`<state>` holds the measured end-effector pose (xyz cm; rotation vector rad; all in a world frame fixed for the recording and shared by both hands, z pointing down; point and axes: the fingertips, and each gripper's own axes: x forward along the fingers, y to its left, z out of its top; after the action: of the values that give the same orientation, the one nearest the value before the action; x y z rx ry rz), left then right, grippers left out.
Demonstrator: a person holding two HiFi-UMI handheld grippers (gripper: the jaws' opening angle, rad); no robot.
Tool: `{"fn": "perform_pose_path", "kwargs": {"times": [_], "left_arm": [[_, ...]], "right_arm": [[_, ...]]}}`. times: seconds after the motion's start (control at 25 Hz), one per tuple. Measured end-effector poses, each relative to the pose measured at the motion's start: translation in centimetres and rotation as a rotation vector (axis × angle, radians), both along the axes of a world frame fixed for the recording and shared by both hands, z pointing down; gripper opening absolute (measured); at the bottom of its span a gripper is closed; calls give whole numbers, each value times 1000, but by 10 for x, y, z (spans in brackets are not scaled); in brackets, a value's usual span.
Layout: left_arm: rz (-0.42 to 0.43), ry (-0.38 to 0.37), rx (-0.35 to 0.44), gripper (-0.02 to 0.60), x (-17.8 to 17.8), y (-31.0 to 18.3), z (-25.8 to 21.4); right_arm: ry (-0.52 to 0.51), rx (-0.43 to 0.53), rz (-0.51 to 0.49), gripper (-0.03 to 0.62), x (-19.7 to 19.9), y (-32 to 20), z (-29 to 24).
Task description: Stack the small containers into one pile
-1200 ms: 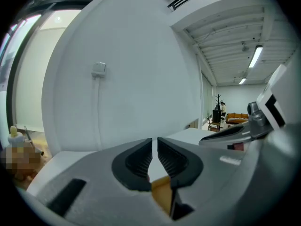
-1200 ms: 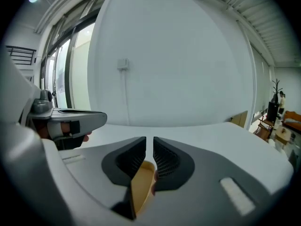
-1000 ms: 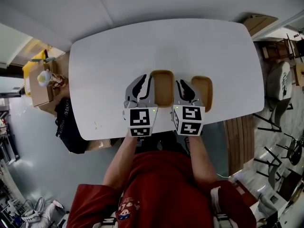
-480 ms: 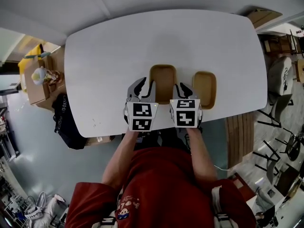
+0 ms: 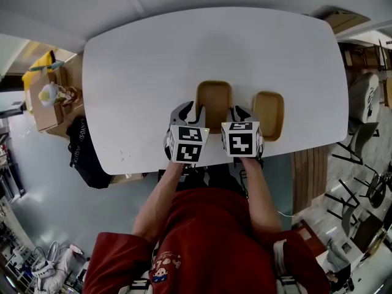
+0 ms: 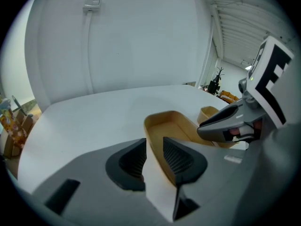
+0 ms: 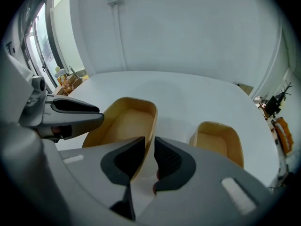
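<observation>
Currently both grippers are down at the near edge of the white tabletop (image 5: 184,54), one on each side of the centre container (image 5: 214,103). It's a tan tub, upright, empty, flat on the tabletop. Left gripper (image 6: 154,145): jaws wide apart and have just been opening. They straddle the tub's left wall, left jaw outside over bare tabletop, right jaw inside the tub. The rim runs nearer the right jaw and white tabletop shows on the other side, so no clamp. Right gripper (image 7: 149,142): jaws only narrowly apart and have just been closing a little. They straddle the same tub's right wall, left jaw inside, right jaw outside. A light sliver shows between the wall and the right jaw, so the jaws are not pressed on it as far as I can see. Both grippers pitch down and forward. In the left gripper view the right gripper's jaw sits at the tub's far wall. Right container (image 5: 268,114): same tan, upright, empty, just to the right of the right gripper. It is apart from the centre container, with bare tabletop between them, so nothing is stacked yet. A person in a red top (image 5: 202,237) is at the near edge, behind both grippers. Off the tabletop, well left of the left gripper, are a cardboard box (image 5: 50,116) with a small toy (image 5: 49,94) on it and a black bag (image 5: 82,155) on the floor.
</observation>
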<state>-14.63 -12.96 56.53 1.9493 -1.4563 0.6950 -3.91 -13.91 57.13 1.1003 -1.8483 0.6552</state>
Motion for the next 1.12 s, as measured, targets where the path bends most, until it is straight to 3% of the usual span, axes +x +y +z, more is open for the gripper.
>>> {"fn": "perform_pose_path", "kwargs": {"times": [0.48,1.12], "left_arm": [[-29,19,-51,83,-3,1,12],[-22,-24,2,18,3,0,-5]], "right_arm": [[3,-2,-3,43,-3,-2,4],[-5,20,-2,24,0,3,-5]]}}
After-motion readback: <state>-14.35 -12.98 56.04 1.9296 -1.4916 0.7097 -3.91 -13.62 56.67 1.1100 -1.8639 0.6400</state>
